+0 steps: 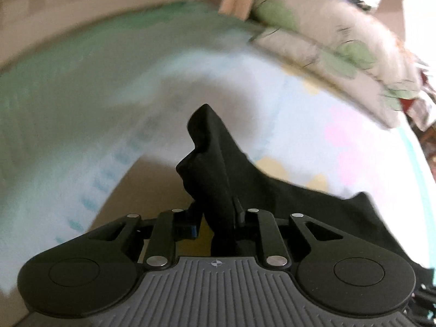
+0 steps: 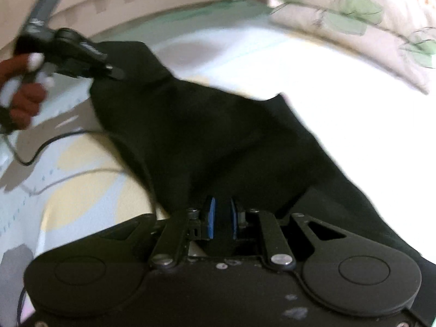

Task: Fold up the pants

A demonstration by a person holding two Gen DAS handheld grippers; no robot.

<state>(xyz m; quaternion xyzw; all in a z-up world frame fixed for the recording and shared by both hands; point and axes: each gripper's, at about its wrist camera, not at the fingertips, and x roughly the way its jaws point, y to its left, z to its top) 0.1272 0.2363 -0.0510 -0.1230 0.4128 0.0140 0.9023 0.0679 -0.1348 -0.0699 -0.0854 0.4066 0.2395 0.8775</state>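
Pants [image 2: 218, 136], black, lifted off the pale patterned bedsheet [image 2: 272, 54] and slung between two grippers, no part yet lying flat in a finished fold. Left gripper [image 1: 218, 215] clamped on a bunched edge of the cloth, jaws narrow with fabric standing up between them; also seen from the right wrist view, up at the far left of the pants, held by a hand [image 2: 24, 92] with a cable [image 2: 41, 150] trailing over the sheet. Right gripper [image 2: 222, 218] pinching the near edge, blue pads [image 2: 211, 215] close together with dark cloth between. Fabric sagging in the middle, one corner poking out toward the floral pillow [image 2: 354, 21] beyond the pants. Both views smeared by motion blur, so seams, waistband and legs impossible to tell apart.

Judged progress: early to middle, cloth gripped at two points and carried in the air, probably mid-fold or being spread. Left to do, by the look of it: laying down, doubling over, smoothing, letting go.
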